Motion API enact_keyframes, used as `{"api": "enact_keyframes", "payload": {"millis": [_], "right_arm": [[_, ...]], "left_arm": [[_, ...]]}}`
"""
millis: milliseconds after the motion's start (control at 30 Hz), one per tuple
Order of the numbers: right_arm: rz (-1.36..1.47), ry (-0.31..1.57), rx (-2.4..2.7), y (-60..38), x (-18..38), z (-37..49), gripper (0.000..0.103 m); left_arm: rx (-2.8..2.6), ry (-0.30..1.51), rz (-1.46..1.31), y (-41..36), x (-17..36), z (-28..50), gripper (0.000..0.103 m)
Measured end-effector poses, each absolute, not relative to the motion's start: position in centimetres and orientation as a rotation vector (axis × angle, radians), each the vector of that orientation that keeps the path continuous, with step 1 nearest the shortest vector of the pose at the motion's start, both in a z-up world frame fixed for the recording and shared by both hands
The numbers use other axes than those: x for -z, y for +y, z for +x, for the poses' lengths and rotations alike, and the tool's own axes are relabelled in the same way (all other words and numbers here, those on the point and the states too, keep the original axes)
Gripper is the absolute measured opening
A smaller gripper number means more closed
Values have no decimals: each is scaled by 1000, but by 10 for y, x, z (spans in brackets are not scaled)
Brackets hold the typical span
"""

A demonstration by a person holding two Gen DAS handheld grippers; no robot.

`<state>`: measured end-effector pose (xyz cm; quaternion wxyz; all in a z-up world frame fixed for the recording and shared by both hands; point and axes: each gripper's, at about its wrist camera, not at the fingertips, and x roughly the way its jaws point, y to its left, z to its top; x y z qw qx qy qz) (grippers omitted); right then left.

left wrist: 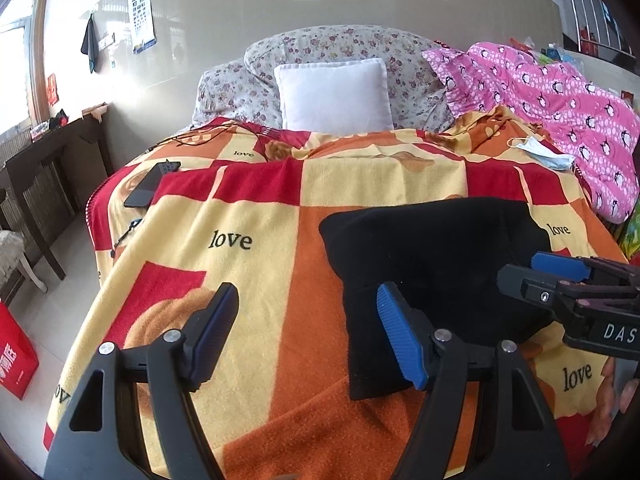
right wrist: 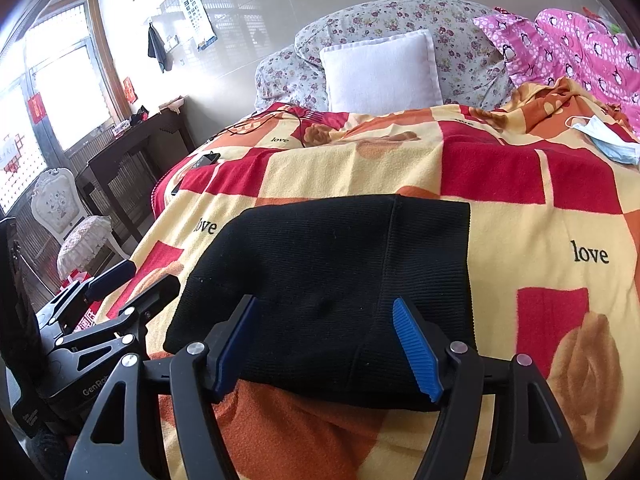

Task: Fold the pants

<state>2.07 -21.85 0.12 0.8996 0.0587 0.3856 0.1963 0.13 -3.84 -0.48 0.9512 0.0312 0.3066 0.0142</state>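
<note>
Black pants [right wrist: 328, 280] lie folded into a compact rectangular bundle on the patterned blanket [left wrist: 248, 216], near the front edge of the bed; ribbed knit visible, one vertical seam toward the right side. Right gripper [right wrist: 324, 346]: fingers spread wide, blue pads over the near edge of the bundle, holding nothing; contact with the fabric cannot be judged. Left gripper [left wrist: 308, 332]: fingers likewise spread, empty, over the blanket at the bundle's left near corner, its right pad above the black cloth. Blanket is red, orange and cream checks with "love" printed. Far end: white pillow [left wrist: 334, 96] against a floral cushion [left wrist: 352, 46]. Far right: pink penguin-print quilt [left wrist: 560, 100] and a blue face mask [left wrist: 546, 152]. Far left on blanket: black remote [left wrist: 150, 184] and a cable.
</note>
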Motion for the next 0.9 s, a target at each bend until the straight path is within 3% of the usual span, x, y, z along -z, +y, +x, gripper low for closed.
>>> {"api": "enact_keyframes", "payload": {"millis": [900], "right_arm": [[111, 804, -411, -218, 0, 21, 73]], "left_arm": [[-24, 603, 69, -42, 4, -3, 85]]}}
